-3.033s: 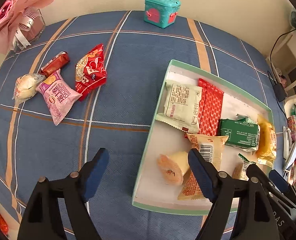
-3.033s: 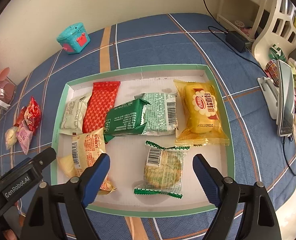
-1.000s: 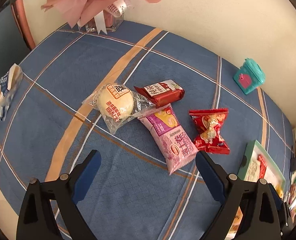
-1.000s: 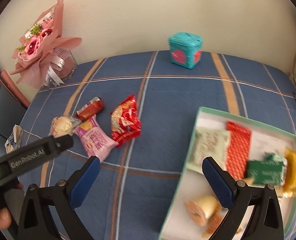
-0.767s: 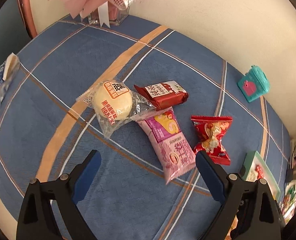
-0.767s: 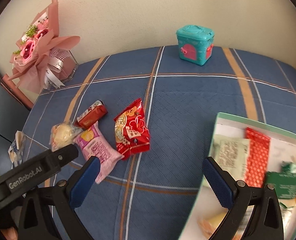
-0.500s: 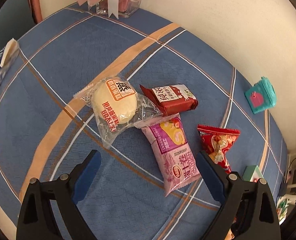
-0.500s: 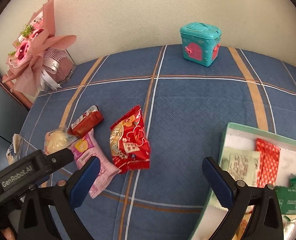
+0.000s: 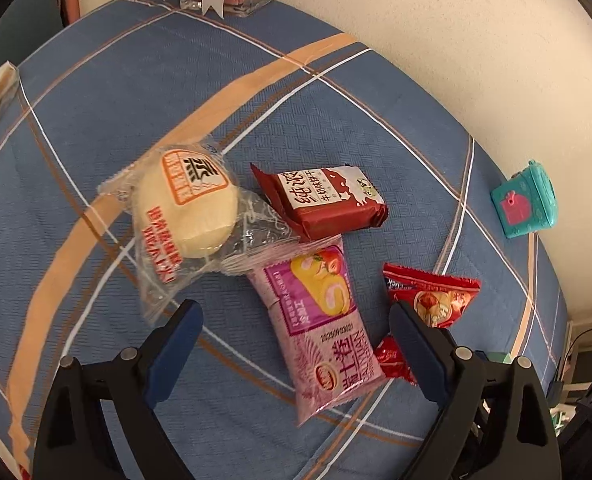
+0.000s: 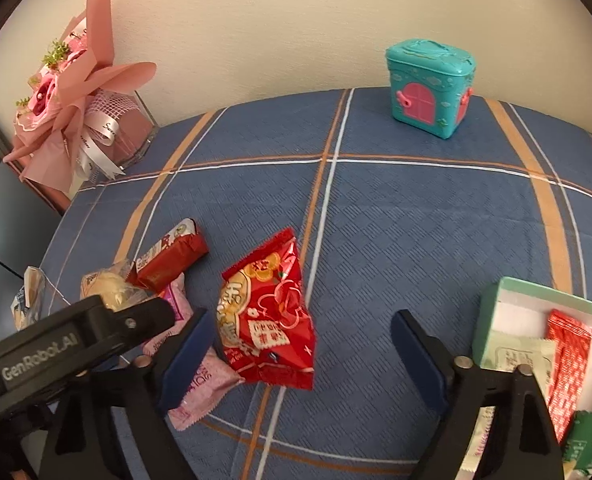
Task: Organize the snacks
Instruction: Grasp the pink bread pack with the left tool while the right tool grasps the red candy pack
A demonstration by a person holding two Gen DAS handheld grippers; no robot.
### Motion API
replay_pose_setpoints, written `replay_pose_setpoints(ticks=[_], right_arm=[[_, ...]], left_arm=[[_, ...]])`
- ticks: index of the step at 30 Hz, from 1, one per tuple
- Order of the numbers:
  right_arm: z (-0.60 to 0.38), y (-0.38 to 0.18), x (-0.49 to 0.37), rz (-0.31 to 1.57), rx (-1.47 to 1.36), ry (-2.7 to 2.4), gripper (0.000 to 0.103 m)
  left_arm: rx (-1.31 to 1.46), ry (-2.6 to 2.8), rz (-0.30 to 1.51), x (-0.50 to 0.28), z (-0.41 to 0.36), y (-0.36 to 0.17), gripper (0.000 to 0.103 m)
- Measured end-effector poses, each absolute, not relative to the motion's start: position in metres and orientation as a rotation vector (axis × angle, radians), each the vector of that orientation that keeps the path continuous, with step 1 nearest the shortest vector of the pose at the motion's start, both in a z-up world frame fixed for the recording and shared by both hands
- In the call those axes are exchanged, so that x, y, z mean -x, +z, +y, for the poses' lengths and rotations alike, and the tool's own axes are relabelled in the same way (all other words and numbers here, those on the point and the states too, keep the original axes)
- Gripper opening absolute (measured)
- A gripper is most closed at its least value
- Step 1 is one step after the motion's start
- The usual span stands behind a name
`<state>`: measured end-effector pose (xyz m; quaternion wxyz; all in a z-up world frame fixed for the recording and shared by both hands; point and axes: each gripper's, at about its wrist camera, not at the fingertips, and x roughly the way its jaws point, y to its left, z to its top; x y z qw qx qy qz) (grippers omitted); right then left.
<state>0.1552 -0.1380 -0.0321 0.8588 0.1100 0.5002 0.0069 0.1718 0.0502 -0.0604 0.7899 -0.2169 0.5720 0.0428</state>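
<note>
Loose snacks: four lie on the blue plaid cloth (image 9: 96, 92), clustered at centre in the left wrist view: pink packet (image 9: 320, 328), clear-wrapped bun (image 9: 184, 204), brown packet (image 9: 328, 200), red packet (image 10: 268, 320).
Hidden: the left gripper's far finger (image 9: 416, 344) covers the red packet's lower part in the left wrist view; in the right wrist view the left gripper's body covers much of the bun and the pink packet.
Cut off: tray (image 10: 492, 312) at lower right of the right wrist view, its contents only partly in frame.
Left gripper (image 9: 296, 340): jaws wide apart, empty, straddling the pink packet.
Right gripper (image 10: 300, 354): jaws have just been closing, still wide, pads clear of the red packet between them.
Open room: bare cloth between the red packet and the tray.
Edges: teal toy box (image 10: 432, 88) and bouquet (image 10: 64, 92) by the wall.
</note>
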Motion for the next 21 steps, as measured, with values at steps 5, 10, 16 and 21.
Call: replay_pose_setpoints(ticks=[5, 10, 16, 21], right_arm=[[-0.132, -0.036, -0.161, 1.043, -0.239, 0.043, 0.084], [-0.127, -0.037, -0.163, 1.032, -0.252, 0.082, 0.072], [-0.118, -0.032, -0.159, 1.020, -0.223, 0.111, 0.054], [-0.115, -0.031, -0.158, 1.018, -0.204, 0.105, 0.053]], left_arm=[[0.514, 0.082, 1.226, -0.179, 0.051, -0.068, 0.082], [0.555, 0.063, 1.225, -0.187, 0.052, -0.075, 0.075], [0.624, 0.018, 1.228, -0.188, 0.049, -0.083, 0.054], [0.624, 0.002, 1.225, -0.188, 0.046, -0.084, 0.038]])
